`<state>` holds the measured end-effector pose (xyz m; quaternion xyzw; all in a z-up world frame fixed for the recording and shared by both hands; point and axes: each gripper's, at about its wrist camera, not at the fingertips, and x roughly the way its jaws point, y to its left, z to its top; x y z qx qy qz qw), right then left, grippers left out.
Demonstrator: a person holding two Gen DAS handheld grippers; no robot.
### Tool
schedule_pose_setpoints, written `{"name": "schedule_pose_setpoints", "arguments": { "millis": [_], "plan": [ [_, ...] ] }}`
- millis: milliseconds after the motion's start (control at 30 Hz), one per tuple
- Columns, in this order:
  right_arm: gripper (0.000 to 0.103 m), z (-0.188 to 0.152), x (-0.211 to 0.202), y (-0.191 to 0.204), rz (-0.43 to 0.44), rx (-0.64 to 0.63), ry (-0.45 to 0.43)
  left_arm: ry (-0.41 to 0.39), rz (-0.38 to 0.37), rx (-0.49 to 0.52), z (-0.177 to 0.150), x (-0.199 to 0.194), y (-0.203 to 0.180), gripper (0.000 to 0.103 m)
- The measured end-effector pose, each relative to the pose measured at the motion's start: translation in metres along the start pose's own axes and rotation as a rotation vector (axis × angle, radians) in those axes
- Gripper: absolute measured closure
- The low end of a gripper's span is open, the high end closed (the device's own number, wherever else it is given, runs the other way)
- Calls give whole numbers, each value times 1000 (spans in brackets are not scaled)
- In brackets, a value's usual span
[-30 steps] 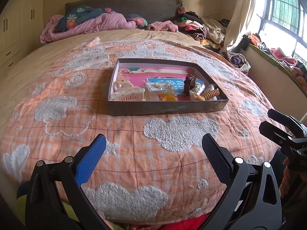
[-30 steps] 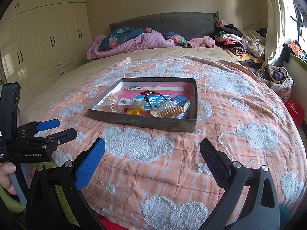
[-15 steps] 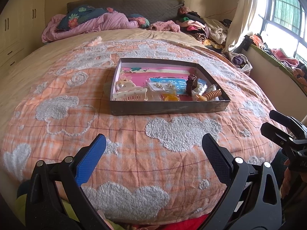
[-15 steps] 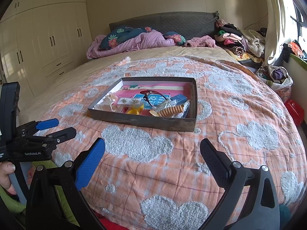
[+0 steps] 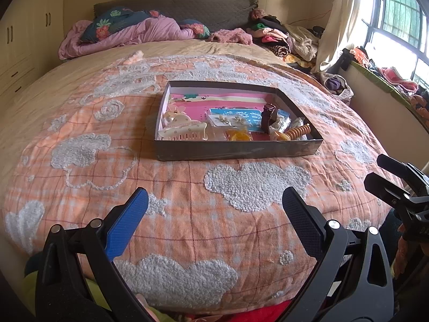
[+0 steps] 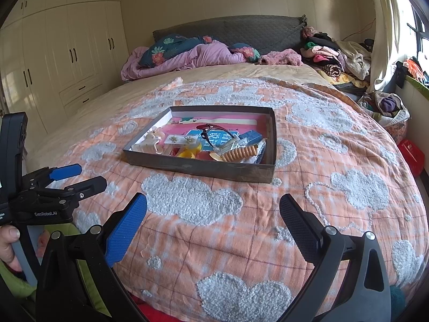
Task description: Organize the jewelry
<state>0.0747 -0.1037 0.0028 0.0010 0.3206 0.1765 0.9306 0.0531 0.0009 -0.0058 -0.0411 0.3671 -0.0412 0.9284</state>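
Note:
A shallow grey box (image 5: pixel 236 150) (image 6: pixel 198 167) lies in the middle of the bed. Inside it are a cream hair claw (image 5: pixel 183 131) (image 6: pixel 148 142), a card of earrings (image 5: pixel 228 119) (image 6: pixel 179 139), a dark-strapped watch (image 5: pixel 268 115) (image 6: pixel 211 128), a yellow piece (image 5: pixel 238 135) (image 6: pixel 189 153) and an orange ribbed clip (image 5: pixel 297 131) (image 6: pixel 240 153). My left gripper (image 5: pixel 214 206) stands open over the bed's near edge, well short of the box. Level with it, my right gripper (image 6: pixel 213 209) is open too, with nothing between its fingers. Each gripper shows at the edge of the other's view.
An orange plaid blanket (image 5: pixel 134 161) with white fluffy clouds covers the bed. Pink bedding and pillows (image 5: pixel 128 32) lie at the headboard, piled clothes (image 5: pixel 281 37) at the far right. White wardrobes (image 6: pixel 61 53) line the left wall. A window ledge (image 5: pixel 388 80) runs along the right.
Both grippers have edged slightly toward the box; in the left wrist view the box has shifted a little right and down. Both stay open and empty.

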Motion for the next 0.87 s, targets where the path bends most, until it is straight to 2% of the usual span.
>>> {"name": "schedule_pose_setpoints", "arguments": {
  "millis": [233, 400, 533, 567, 700, 767, 800, 867],
  "plan": [
    [4, -3, 3, -5, -23, 4, 7, 7, -27, -12, -2, 4, 2, 9],
    [4, -2, 13, -21, -67, 24, 23, 49, 18, -40, -3, 18, 13, 9],
    [4, 6, 29, -59, -128, 96, 34, 75, 65, -103, 3, 32, 41, 9],
    [4, 9, 33, -70, -144, 111, 37, 79, 89, -125, 8, 37, 55, 9],
    [4, 20, 66, -144, -334, 180, 62, 104, 221, -236, 37, 66, 116, 9],
    [4, 27, 86, -190, -447, 220, 91, 102, 316, -295, 58, 87, 157, 9],
    [4, 28, 93, -206, -482, 239, 98, 96, 379, -324, 70, 102, 181, 9],
    [4, 33, 112, -252, -561, 301, 132, 105, 459, -362, 85, 125, 210, 9]
  ]
}}
